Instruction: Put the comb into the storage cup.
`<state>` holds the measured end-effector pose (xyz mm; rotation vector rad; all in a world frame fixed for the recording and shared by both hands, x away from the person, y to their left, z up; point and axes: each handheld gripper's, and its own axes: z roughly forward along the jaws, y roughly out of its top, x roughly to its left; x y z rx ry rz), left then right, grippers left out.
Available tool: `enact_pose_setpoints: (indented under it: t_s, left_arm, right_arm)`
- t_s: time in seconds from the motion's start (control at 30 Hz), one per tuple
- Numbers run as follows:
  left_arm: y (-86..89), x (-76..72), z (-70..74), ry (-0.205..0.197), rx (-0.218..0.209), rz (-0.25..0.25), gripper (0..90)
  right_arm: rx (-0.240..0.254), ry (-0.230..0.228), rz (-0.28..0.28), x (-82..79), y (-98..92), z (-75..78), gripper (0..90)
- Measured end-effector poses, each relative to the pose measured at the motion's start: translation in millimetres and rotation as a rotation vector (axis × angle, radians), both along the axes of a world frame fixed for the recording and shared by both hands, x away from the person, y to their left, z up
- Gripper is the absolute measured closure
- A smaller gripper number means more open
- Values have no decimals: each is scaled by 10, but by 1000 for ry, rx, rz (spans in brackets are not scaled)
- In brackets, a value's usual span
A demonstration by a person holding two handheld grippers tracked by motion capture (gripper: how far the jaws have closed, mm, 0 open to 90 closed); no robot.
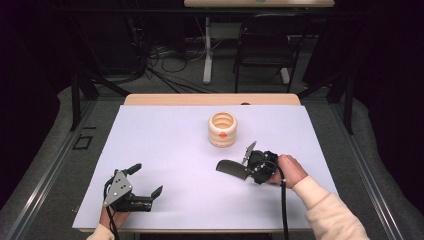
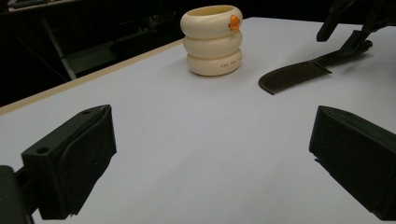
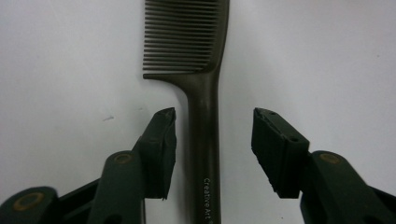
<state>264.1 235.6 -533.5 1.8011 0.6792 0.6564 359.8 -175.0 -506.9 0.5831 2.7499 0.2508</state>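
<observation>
High view: white table top takes up most of the scene, wooden edge at 12 o'clock.
Pot: cream ribbed pot w/ orange mark, upright, just past centre toward 12; in left gripper view it's at 12 o'clock, small print on lowest ring, too small to read.
Right gripper: at 3 o'clock of table, held by person's right hand, cream sleeve; jaws open, one either side of comb handle, not touching it in right gripper view.
Left gripper: at 7 o'clock, grey plate on top, jaws wide apart, nothing btwn them; left gripper view shows bare table btwn pads.
Comb: dark comb flat on table, approx 5 o'clock of pot, well apart from it; teeth end points away from right gripper; handle reads "CreativeArt".
</observation>
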Motion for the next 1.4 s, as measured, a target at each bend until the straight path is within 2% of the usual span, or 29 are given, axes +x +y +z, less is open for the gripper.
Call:
enact_pose_setpoints:
  t_s: [0.17, 0.37, 0.53, 0.77, 0.9, 1.0, 1.4]
  left_arm:
    - [9, 2, 0, 0, -2, 1, 5]
    - [23, 4, 0, 3, -16, 4, 4]
    - [23, 4, 3, -1, -10, 3, 4]
    - [20, -3, 6, -5, -9, 6, 4]
    - [27, -5, 11, -8, -7, 8, 4]
    - [25, -7, 12, -8, -7, 8, 4]
    - [24, -1, 8, -7, -11, 10, 5]
  right_arm:
    - [-41, 21, 44, 33, 70, -48, 576]
    - [-84, 43, 68, 78, 127, -100, 660]
    - [-116, 65, 72, 124, 175, -139, 674]
    - [-123, 85, 78, 168, 197, -195, 711]
    - [-112, 77, 79, 162, 186, -202, 720]
    - [-90, 88, 86, 147, 170, -191, 721]
    - [-9, 38, 59, 62, 70, -56, 721]
